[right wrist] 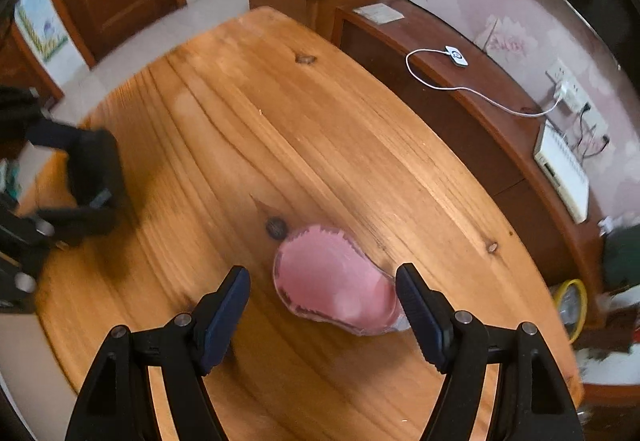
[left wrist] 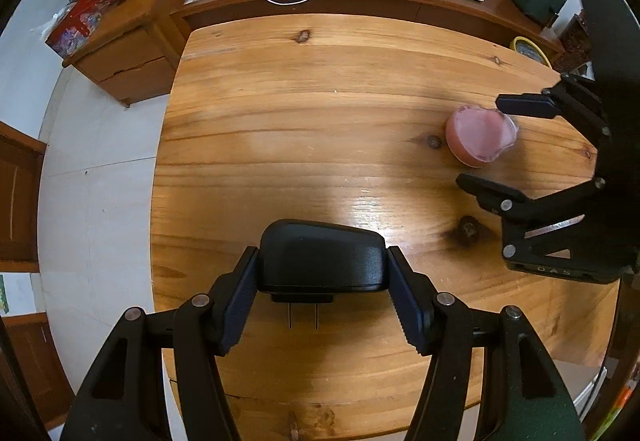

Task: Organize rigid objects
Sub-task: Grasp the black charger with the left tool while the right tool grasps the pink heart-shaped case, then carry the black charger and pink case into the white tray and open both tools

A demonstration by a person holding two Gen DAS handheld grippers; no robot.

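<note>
Right now my left gripper clamps the black plug adapter above the wooden table, while my right gripper hangs open around the pink cup, gripping nothing.

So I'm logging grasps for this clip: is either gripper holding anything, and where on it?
The left gripper clamps the black plastic plug adapter by its two side faces, prongs toward the camera. The right gripper holds nothing.
</note>
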